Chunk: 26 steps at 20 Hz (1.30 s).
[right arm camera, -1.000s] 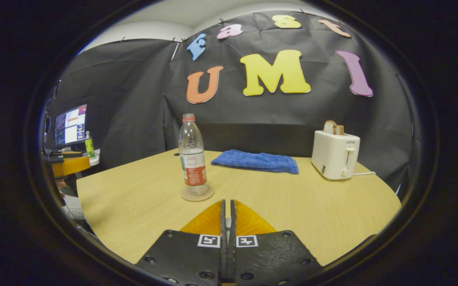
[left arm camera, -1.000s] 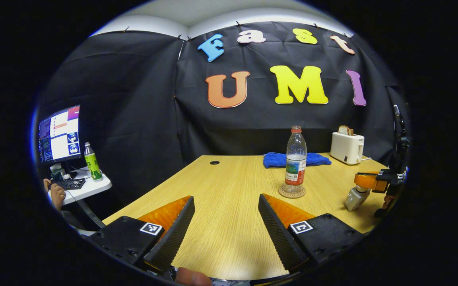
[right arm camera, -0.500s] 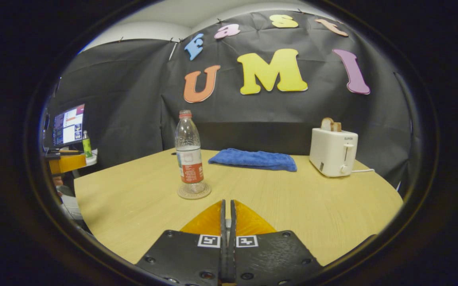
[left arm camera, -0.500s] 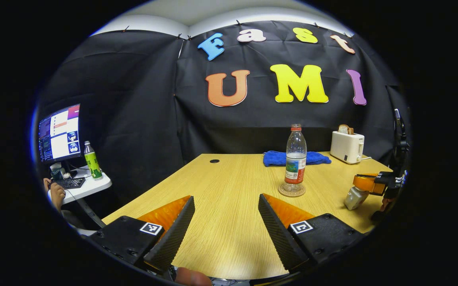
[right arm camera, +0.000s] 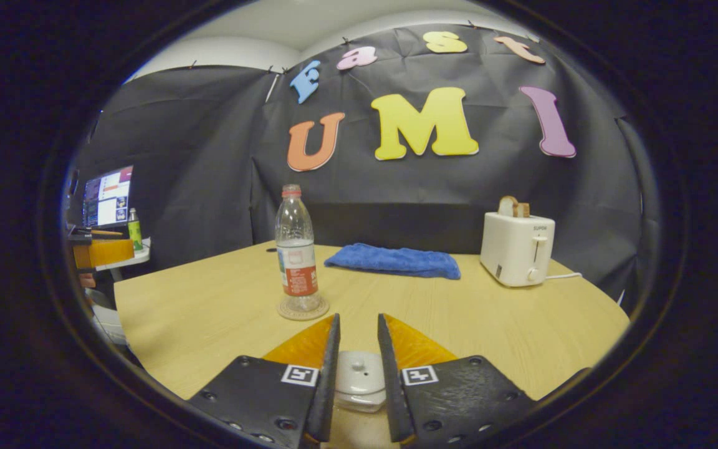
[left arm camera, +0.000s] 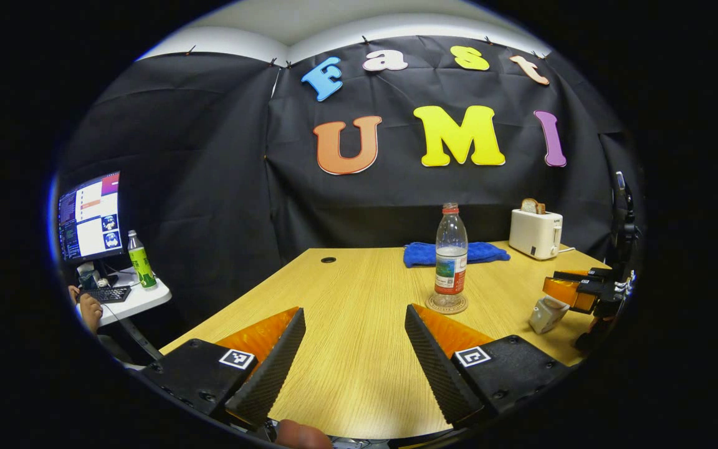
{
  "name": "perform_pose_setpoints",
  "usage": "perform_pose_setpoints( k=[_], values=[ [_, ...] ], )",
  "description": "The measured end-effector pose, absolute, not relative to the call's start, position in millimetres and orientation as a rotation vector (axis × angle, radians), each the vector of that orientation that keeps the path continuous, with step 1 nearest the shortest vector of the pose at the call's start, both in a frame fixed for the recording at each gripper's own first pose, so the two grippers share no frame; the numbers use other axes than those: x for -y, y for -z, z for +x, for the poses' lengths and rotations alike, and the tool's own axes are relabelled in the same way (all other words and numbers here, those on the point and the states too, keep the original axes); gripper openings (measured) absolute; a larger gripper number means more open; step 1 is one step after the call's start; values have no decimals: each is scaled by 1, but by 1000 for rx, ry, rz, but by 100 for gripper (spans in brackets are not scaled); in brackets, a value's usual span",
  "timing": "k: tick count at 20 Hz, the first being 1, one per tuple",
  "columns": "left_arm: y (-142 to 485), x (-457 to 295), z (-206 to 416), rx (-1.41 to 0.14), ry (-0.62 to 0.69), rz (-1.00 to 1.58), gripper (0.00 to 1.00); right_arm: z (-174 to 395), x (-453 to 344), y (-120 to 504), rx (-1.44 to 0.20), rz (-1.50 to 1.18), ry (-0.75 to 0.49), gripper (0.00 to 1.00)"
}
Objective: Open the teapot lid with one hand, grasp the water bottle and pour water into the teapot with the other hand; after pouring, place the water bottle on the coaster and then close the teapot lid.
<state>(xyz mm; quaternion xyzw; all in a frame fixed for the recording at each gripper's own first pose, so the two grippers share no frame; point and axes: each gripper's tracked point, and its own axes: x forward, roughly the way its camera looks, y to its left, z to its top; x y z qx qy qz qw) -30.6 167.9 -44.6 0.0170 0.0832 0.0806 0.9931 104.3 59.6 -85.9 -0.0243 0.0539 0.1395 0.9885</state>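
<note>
While teapot lid (right arm camera: 359,381) shows, teapot body hidden.

Toaster (right arm camera: 516,248) — small, unreadable mark

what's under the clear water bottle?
A round woven coaster sits under the clear water bottle, on the wooden table. The coaster's centre is covered by the bottle's base.

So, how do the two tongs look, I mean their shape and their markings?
Both are alike. The left tongs and the right tongs each have two wedge-shaped fingers with ribbed inner faces, tapering to a narrow tip. Each finger sits on a dark block with screws that carries a small square black-and-white marker. No cables or sleeves can be seen.
</note>
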Motion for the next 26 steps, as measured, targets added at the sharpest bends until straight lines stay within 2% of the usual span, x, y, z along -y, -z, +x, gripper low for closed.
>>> perform_pose_setpoints(
  k=[1,2,4,5,15,18,19,21,23,24,26],
  values=[
    [40,-162,-31,-157,-150,33,100,101,-58,75,-84,-38,-276,37],
    [35,-152,-31,-146,-131,32,100,100,-55,67,-67,-31,-263,49],
    [20,-132,-29,-105,-99,31,100,92,-43,52,-34,-33,-221,87],
    [15,-122,-29,-90,-90,28,100,87,-34,40,-14,-31,-191,97],
    [-17,0,-24,20,24,12,100,10,46,-3,64,19,10,97],
    [-20,7,-27,41,-1,26,100,-5,55,-9,85,26,32,92],
    [-22,7,-30,49,-13,16,100,-10,52,-9,84,32,29,96],
    [-26,12,-34,57,3,14,100,-18,47,-9,93,36,25,92],
    [-29,6,-35,70,-5,27,100,-23,41,-8,101,36,26,96],
    [-28,6,-36,62,-2,26,99,-23,38,-7,97,32,27,92],
    [-27,4,-37,58,0,24,100,-25,34,-5,90,17,29,96]
  ],
)
